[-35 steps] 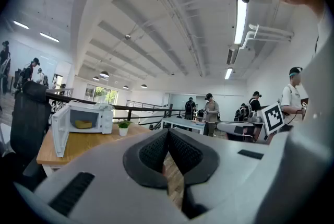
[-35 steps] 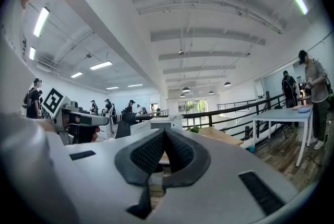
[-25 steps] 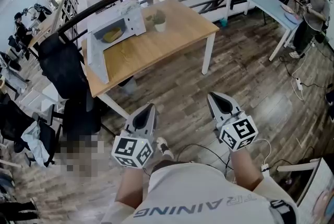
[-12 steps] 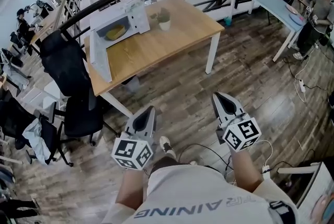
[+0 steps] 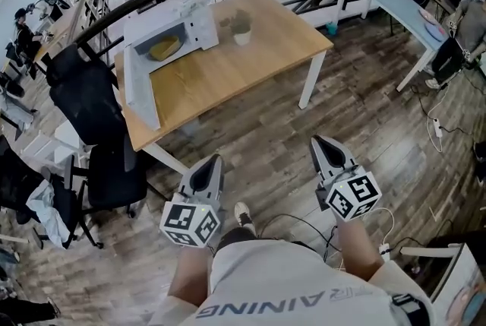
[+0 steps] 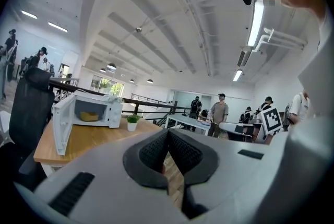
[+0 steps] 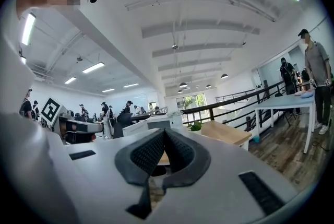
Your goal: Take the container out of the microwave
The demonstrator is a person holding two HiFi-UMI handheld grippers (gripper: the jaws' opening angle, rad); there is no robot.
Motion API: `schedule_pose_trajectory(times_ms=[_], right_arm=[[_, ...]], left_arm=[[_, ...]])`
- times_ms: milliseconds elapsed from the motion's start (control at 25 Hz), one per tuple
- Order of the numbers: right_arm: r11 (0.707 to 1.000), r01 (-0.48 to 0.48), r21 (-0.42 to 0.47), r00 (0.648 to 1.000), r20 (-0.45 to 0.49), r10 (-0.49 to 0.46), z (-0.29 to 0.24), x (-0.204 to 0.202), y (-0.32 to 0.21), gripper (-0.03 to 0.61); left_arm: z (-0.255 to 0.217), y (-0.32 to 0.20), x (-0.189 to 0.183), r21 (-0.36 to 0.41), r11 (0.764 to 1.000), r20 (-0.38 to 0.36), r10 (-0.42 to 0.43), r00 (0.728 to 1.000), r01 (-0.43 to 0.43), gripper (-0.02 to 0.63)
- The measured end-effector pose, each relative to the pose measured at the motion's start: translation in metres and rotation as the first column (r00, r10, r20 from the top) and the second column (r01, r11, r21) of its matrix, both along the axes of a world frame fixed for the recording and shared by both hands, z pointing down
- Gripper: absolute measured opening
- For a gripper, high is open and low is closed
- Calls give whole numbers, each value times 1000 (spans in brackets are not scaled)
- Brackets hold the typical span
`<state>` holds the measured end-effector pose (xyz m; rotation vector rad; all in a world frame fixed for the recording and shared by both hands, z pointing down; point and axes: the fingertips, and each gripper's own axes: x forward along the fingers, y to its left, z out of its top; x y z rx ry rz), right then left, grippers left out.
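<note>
While both grippers hang low over the floor (image 5: 364, 96) in front of the person, the microwave (image 5: 171, 26) sits well apart from them, on the far left part of a wooden table (image 5: 250, 62). Its door (image 5: 141, 93) is swung fully open on the left side. Inside the cavity lies the container (image 5: 163, 50), a low yellow shape resting on the cavity floor. It is untouched, so the task looks barely begun.

In the head view, the left gripper (image 5: 216, 159) and the right gripper (image 5: 316, 140) point forward, side by side. Each gripper's own view shows its ribbed black pads pressed together at the tip, with nothing between them.

From the jaws, the container lies ahead, higher up, and off to the left. The left gripper view shows this plainly: the microwave (image 6: 93, 110) and the container (image 6: 90, 116) sit left of that gripper's closed tip (image 6: 168, 134). In the right gripper view, the microwave (image 7: 156, 122) is almost straight ahead of the closed tip (image 7: 165, 134), and the container cannot be made out.

The left gripper is the nearer of the two. The container seems to lie with its longer side across the opening, though it is small in view. A small potted plant (image 5: 241, 30) stands just right of the microwave. The open door stands on the left of the approach, so a reach would likely have to come in between door and plant, with jaws spread first.
</note>
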<state>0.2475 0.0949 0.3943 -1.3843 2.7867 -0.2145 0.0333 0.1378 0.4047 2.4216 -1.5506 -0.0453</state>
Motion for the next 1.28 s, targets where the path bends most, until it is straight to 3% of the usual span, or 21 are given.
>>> schedule_pose_trajectory(times_ms=[280, 520, 720, 1040, 1280], right_arm=[[1000, 7, 10, 999, -35, -7, -6, -46, -64, 21], [1000, 16, 21, 999, -37, -15, -12, -92, -105, 21], [998, 49, -31, 998, -44, -51, 12, -123, -127, 21], [990, 133, -54, 991, -13, -133, 21, -155, -192, 21], [967, 247, -66, 969, 10, -247, 23, -189, -259, 21]], left_arm=[[0, -66, -39, 5, 1000, -38, 11, 999, -10, 31], [-12, -108, -77, 25, 999, -16, 25, 1000, -24, 31], [-11, -130, -100, 18, 1000, -19, 16, 1000, -16, 31], [2, -172, -124, -31, 998, -7, -46, 999, 45, 31], [2, -218, -151, -52, 985, 14, -167, 986, 167, 31]])
